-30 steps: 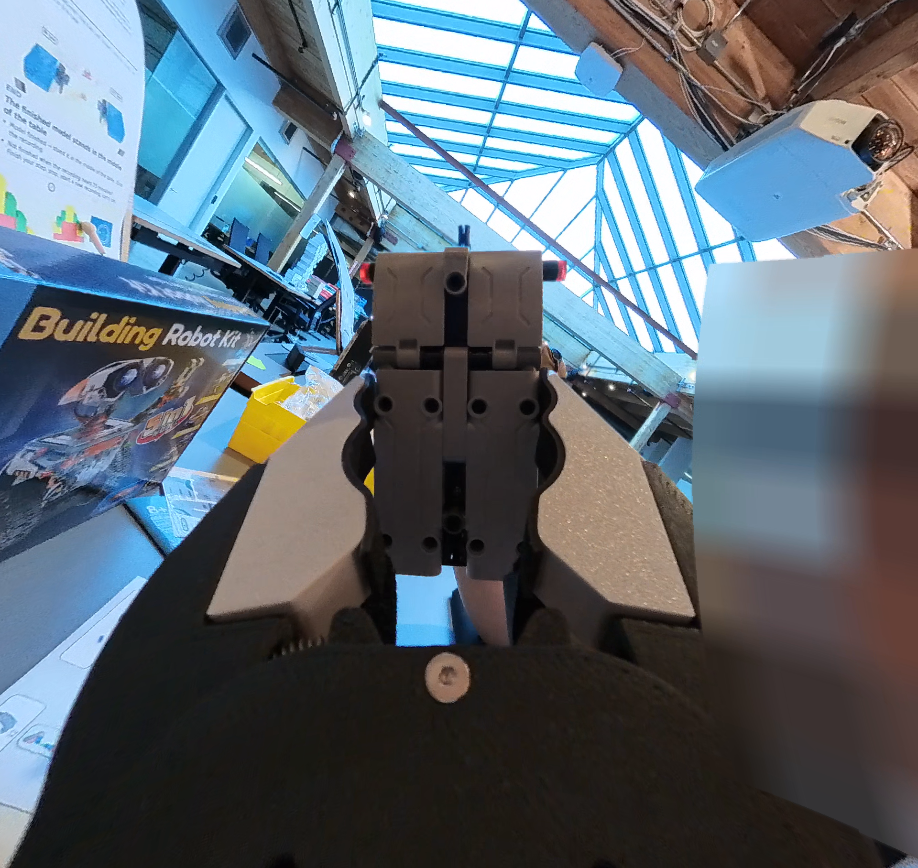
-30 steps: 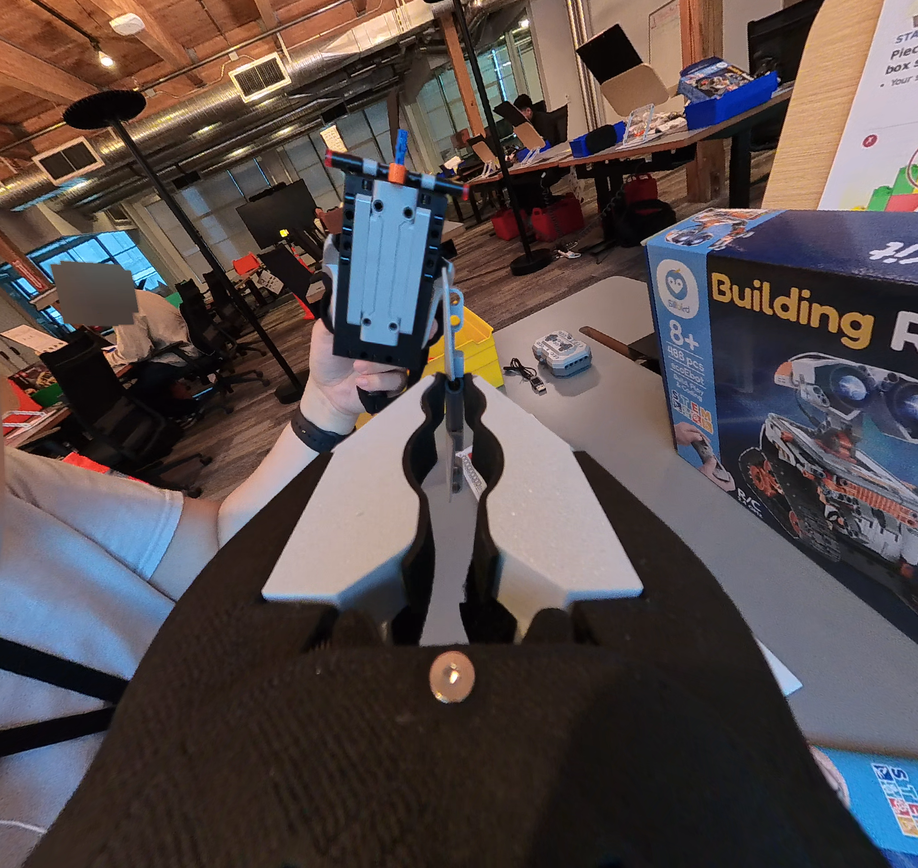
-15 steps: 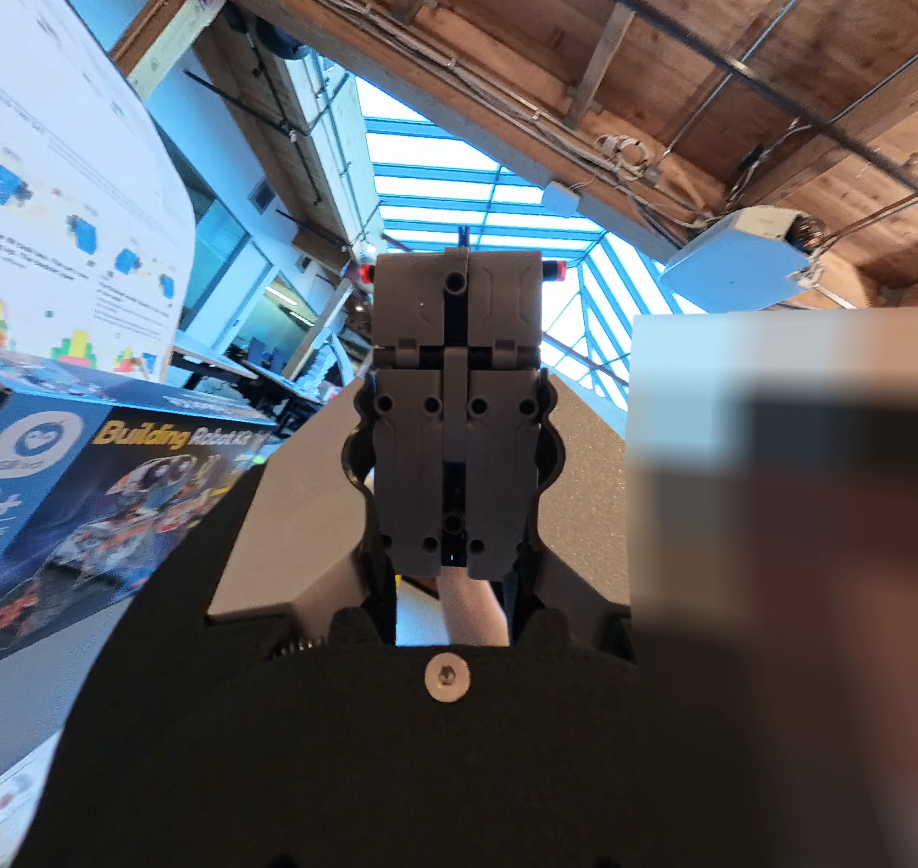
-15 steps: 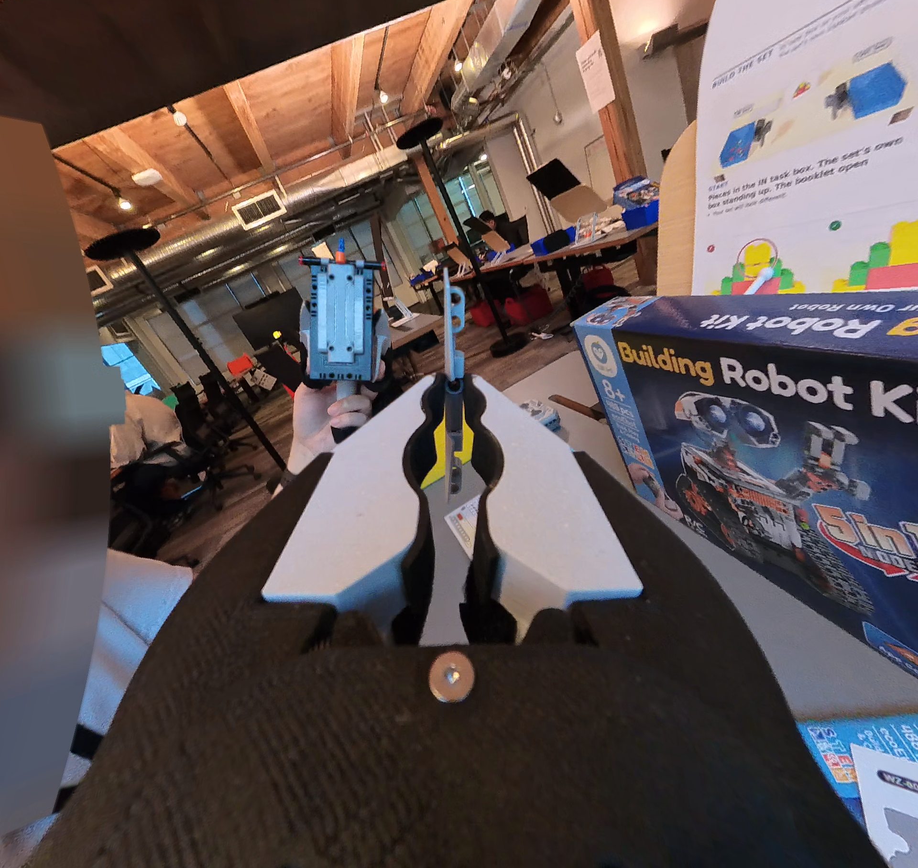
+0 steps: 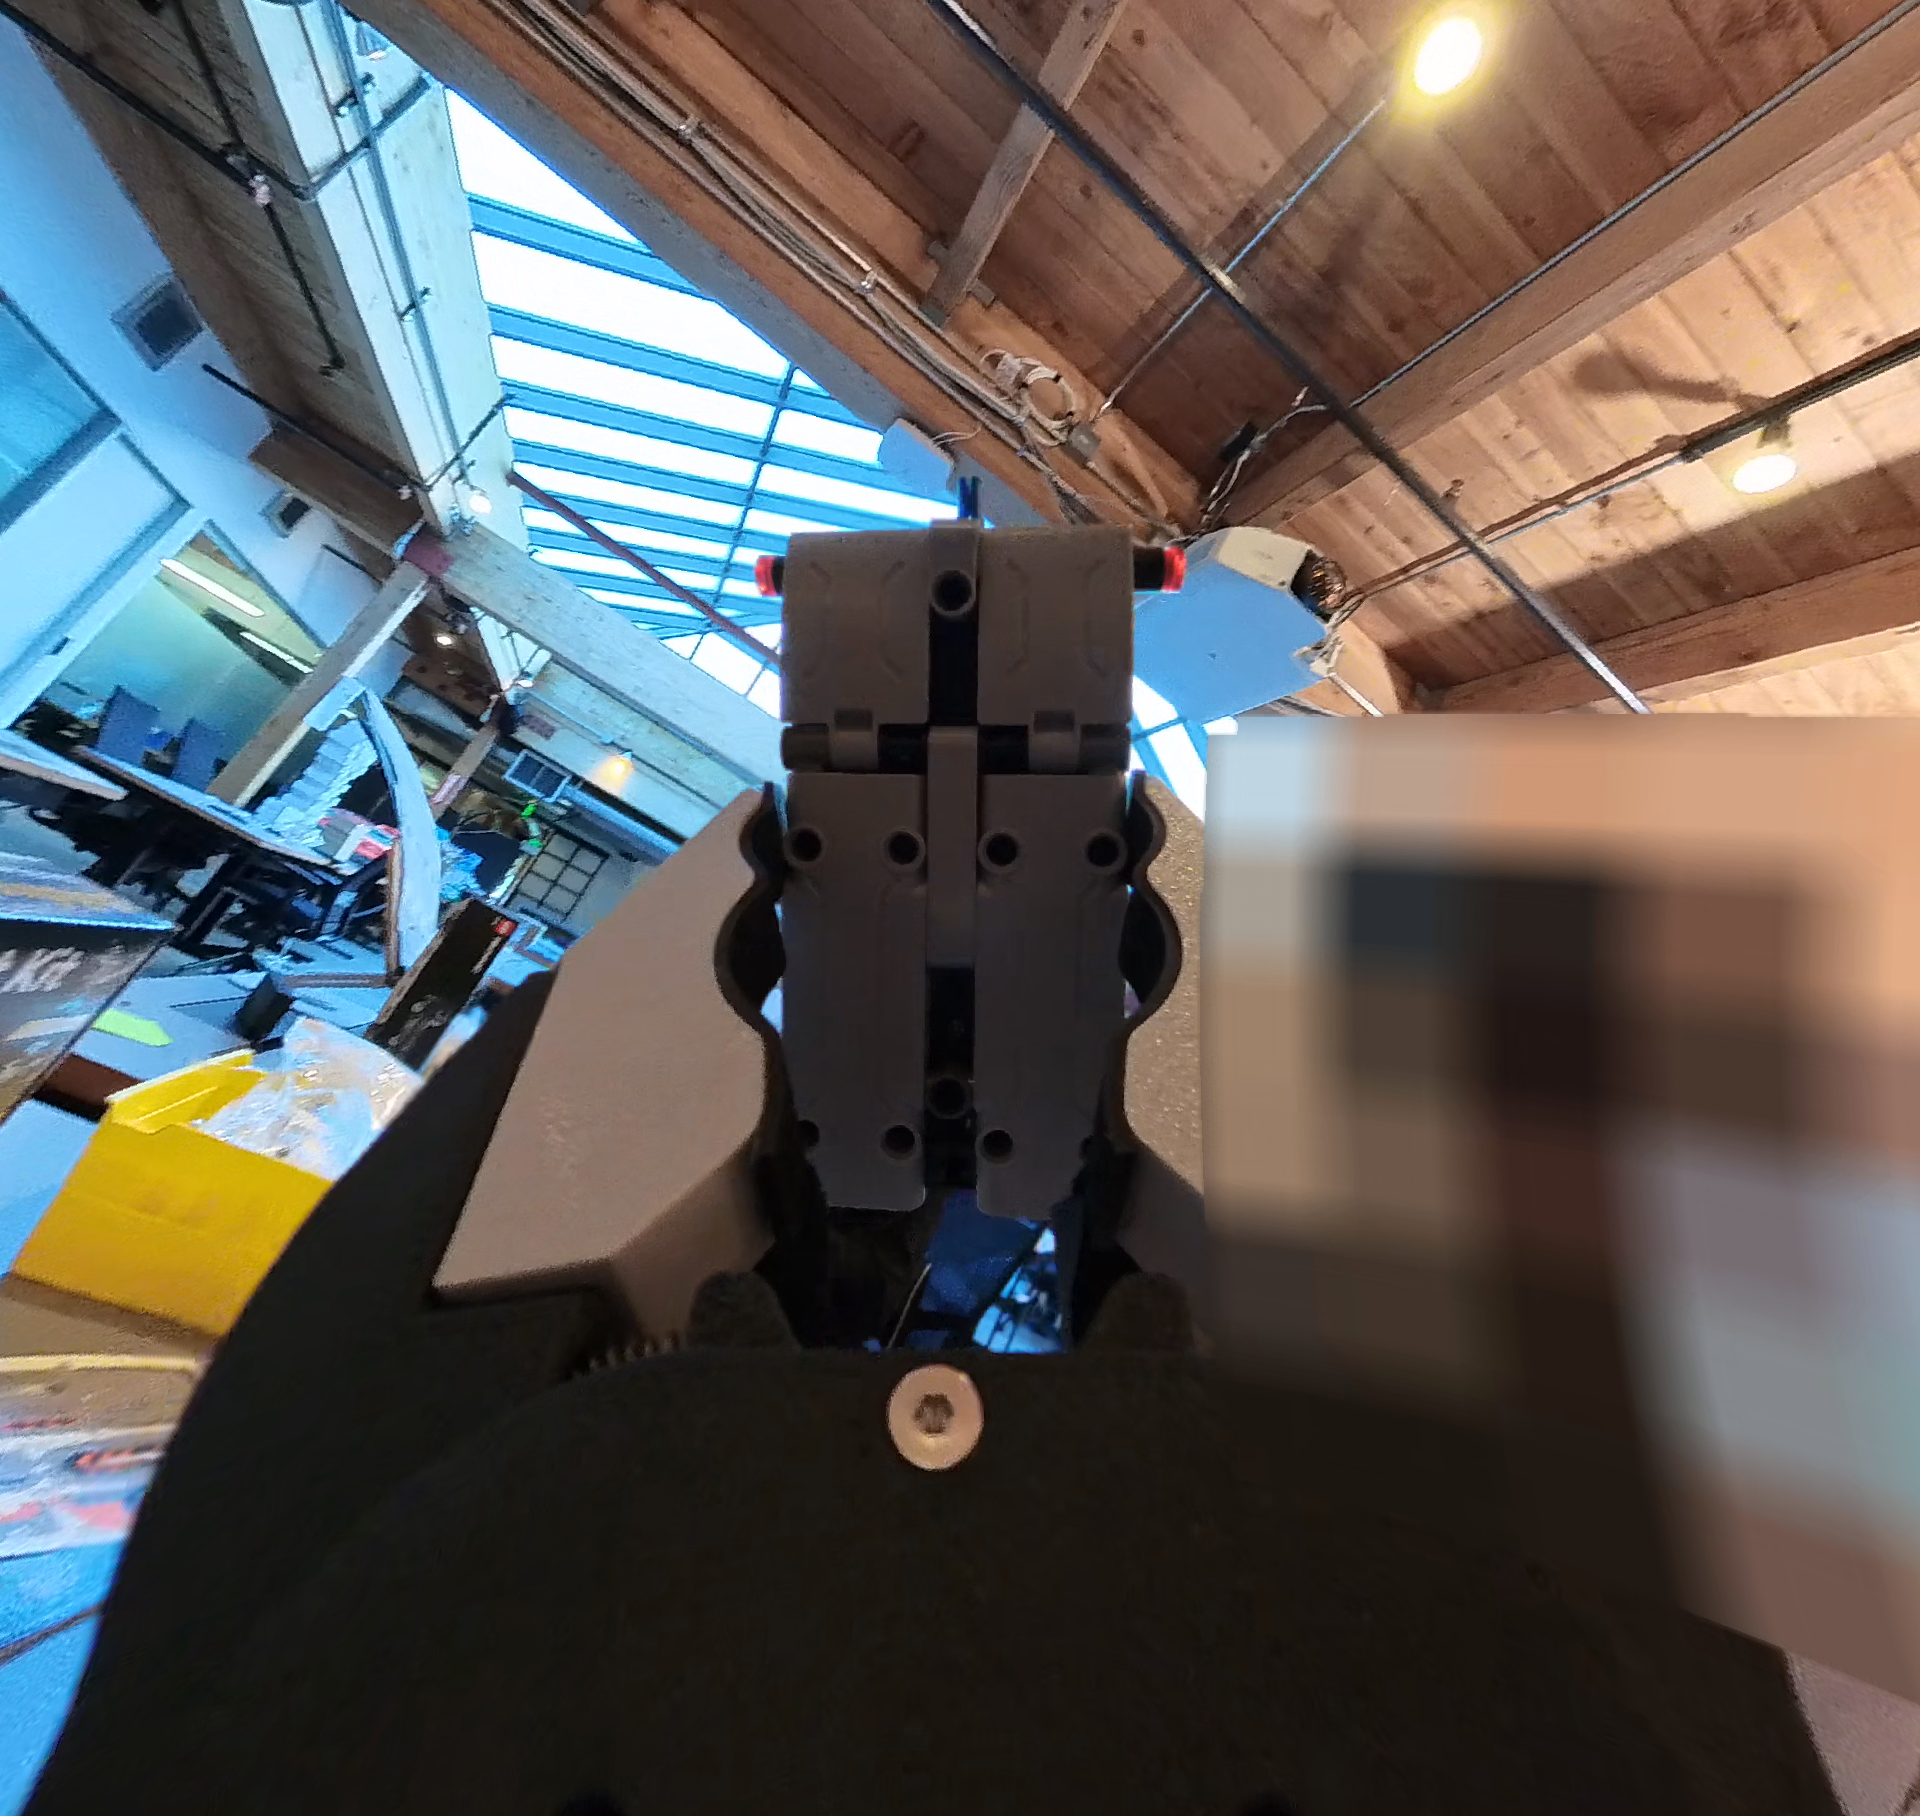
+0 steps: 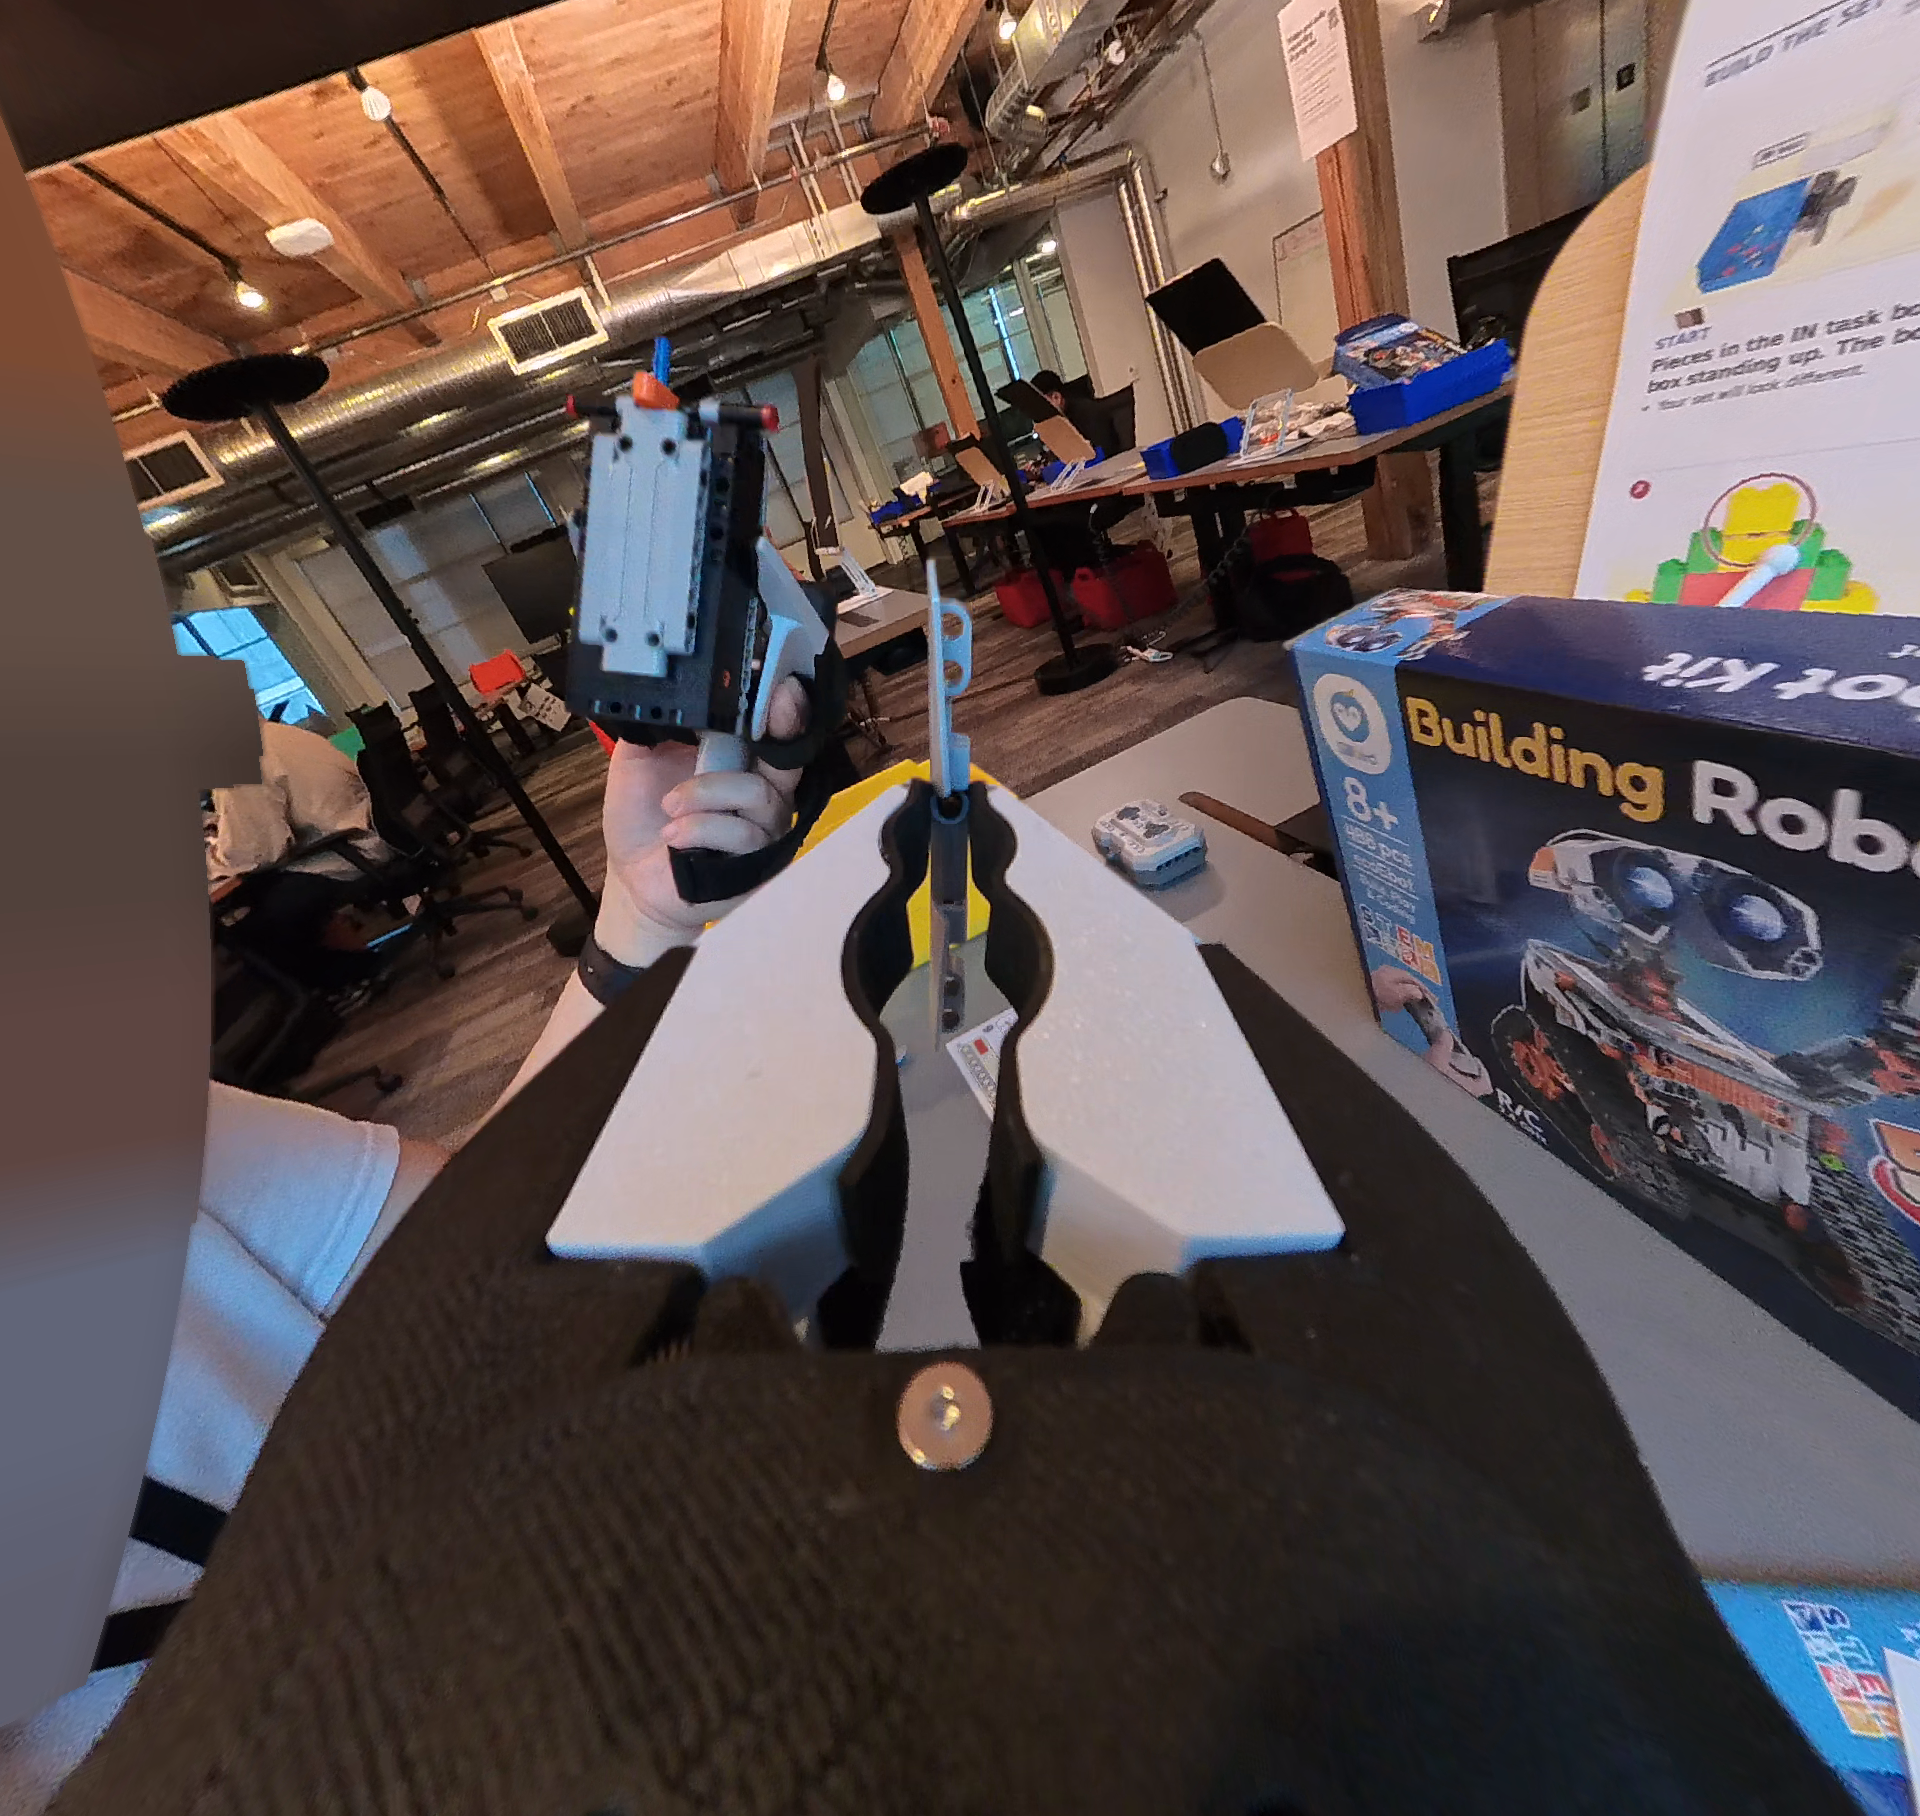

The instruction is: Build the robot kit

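Note:
My left gripper (image 5: pixel 951 810) is shut on a grey and black brick assembly (image 5: pixel 951 935) with red pins at its top corners, and holds it upright in the air. The same assembly shows in the right wrist view (image 6: pixel 665 561), up and left of centre, with a hand (image 6: pixel 675 831) below it. My right gripper (image 6: pixel 948 810) is shut on a thin light grey beam (image 6: pixel 948 686) seen edge-on. The beam sticks up past the fingertips, just right of the assembly and apart from it.
A blue kit box (image 6: pixel 1610 883) stands on the grey table (image 6: pixel 1247 758) at the right, below an instruction board (image 6: pixel 1766 312). A small grey control unit (image 6: pixel 1148 841) lies on the table. A yellow bin (image 5: pixel 166 1216) sits at the left. A booklet (image 6: pixel 1829 1683) lies near.
The left gripper has tilted up and turned with the assembly, which now shows its side in the right wrist view. The right gripper has tilted up and keeps the beam.

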A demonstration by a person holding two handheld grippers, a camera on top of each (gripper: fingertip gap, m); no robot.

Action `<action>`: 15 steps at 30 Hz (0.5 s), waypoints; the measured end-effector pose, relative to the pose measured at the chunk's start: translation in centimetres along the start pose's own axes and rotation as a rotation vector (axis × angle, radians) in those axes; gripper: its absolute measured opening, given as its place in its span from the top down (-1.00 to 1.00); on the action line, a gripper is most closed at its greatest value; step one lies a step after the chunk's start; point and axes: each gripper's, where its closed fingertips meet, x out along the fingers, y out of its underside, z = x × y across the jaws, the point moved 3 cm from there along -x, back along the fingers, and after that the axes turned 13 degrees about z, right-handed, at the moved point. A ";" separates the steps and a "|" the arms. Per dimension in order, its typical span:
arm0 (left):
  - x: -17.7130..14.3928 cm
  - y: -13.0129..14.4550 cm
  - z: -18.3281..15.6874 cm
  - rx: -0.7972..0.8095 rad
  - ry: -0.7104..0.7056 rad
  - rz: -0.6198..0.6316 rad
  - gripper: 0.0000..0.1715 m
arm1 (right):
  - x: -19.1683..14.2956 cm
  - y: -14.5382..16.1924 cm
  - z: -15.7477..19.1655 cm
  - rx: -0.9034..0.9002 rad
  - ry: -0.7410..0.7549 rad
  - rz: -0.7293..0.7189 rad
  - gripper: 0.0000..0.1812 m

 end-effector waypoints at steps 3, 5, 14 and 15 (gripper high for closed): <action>-0.2 -0.2 -0.2 -0.013 0.029 -0.015 0.25 | 0.8 0.3 0.3 -0.008 -0.002 0.021 0.95; -0.4 -0.3 0.0 -0.013 0.017 -0.020 0.22 | 1.2 0.6 0.3 -0.007 -0.006 0.032 0.95; -1.3 -0.6 1.3 -0.063 -0.004 -0.064 0.22 | 1.8 1.2 -0.1 0.012 -0.007 0.051 0.95; -1.4 -0.6 1.3 -0.066 -0.002 -0.068 0.22 | 1.8 1.2 -0.2 0.013 -0.006 0.051 0.95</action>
